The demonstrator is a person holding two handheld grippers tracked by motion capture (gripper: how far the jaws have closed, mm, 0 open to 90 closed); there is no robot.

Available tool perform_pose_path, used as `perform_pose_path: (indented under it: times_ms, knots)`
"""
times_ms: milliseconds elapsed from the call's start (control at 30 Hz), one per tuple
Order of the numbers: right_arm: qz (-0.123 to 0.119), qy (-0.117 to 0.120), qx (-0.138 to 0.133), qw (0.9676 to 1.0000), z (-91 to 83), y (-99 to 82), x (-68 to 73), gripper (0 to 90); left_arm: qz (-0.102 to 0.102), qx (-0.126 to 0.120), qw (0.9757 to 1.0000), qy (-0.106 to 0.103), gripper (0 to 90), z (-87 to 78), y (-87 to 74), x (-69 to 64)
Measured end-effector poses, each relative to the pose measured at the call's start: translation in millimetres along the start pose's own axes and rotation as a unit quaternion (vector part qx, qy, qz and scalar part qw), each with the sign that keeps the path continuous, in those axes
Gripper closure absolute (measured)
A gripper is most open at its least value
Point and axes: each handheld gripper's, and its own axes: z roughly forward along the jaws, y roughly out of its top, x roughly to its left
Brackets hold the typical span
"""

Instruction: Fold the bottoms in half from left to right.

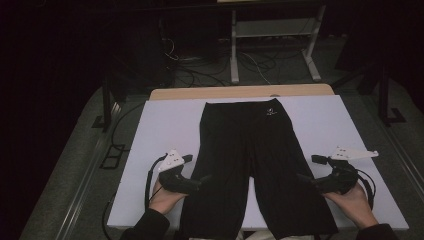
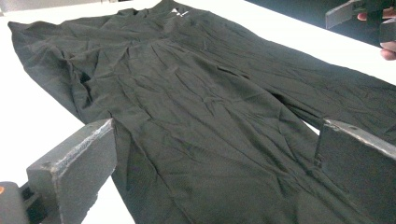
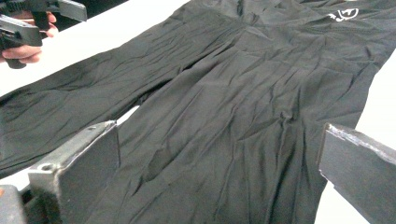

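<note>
A pair of black shorts [image 1: 255,160] lay flat on a white table [image 1: 160,130]. The waist was at the far end and the two legs pointed to the near edge, where the person sat. The leg ends reached that near edge. A small white mark [image 1: 270,113] sat on the waist, a bit to the right. There was a thin gap of white table between the two legs. The left gripper [image 1: 197,181] was at the left side of the shorts, near the bottom of the left leg. Its jaws were wide apart and held nothing. In the left gripper view, the two jaws stood at the bottom corners with the wrinkled black cloth [image 2: 196,116] spread out between them and beyond them. I could not tell if the jaw tips touched the cloth. The left hand [image 1: 165,196] held that gripper from the near side. The right gripper [image 1: 309,180] was at the right side of the shorts, beside the right leg. Its jaws were wide apart too, with nothing gripped. In the right gripper view, the cloth [image 3: 233,107] lay between its jaws and the white mark [image 3: 344,15] showed far off at the top. The right hand [image 1: 356,200] held that gripper. Past the far end of the table, a strip of wood [image 1: 240,92] showed, and beyond it cables [image 1: 200,70] lay on the dark floor.
</note>
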Motion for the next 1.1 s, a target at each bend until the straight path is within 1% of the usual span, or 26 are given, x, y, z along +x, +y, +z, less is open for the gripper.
perform_pose_path:
  times_ms: [133,400,467,667,733,767,833,933,1033,1067,1100]
  knots:
    - [-0.001,-0.001,0.002,1.0000,0.4,-0.2,0.2,0.0,-0.003,-0.004,1.0000,0.000,0.0,-0.6,0.1,0.0]
    - [0.003,-0.006,0.003,1.0000,0.7,-0.2,-0.4,0.0,0.000,-0.001,1.0000,-0.004,0.0,-0.7,0.1,-1.3]
    - [0.002,-0.007,0.002,1.0000,0.5,0.6,-0.1,0.0,-0.001,-0.003,1.0000,-0.004,0.0,-1.0,0.0,-1.4]
    - [-0.007,-0.014,0.002,0.9999,-0.3,5.8,0.9,0.0,-0.003,-0.002,1.0000,-0.003,0.0,-1.1,-0.4,-1.4]
    - [-0.012,-0.024,0.006,0.9996,0.5,7.6,1.8,0.0,-0.003,-0.002,1.0000,-0.003,0.0,-1.2,-0.5,-1.3]
    - [-0.015,-0.030,0.010,0.9994,1.1,8.9,2.5,0.0,-0.004,-0.002,1.0000,-0.003,0.0,-1.2,-0.7,-1.3]
    - [-0.019,-0.032,0.015,0.9992,2.4,13.3,3.6,0.0,-0.005,-0.001,1.0000,-0.002,0.0,-0.9,-1.0,-1.0]
    - [-0.021,-0.031,0.017,0.9991,4.4,21.4,5.3,0.0,-0.006,-0.001,1.0000,0.000,0.0,-0.9,-1.2,-0.7]
    - [-0.022,-0.027,0.025,0.9991,7.5,26.3,6.0,0.0,-0.006,-0.002,1.0000,0.001,0.0,-1.2,-1.0,-0.8]
    - [-0.025,-0.025,0.032,0.9988,10.4,31.7,6.8,0.0,-0.007,-0.003,1.0000,0.002,0.0,-1.4,-1.0,-0.7]
    - [-0.025,-0.025,0.032,0.9988,10.4,31.7,6.8,0.0,-0.007,-0.003,1.0000,0.002,0.0,-1.5,-1.0,-0.7]
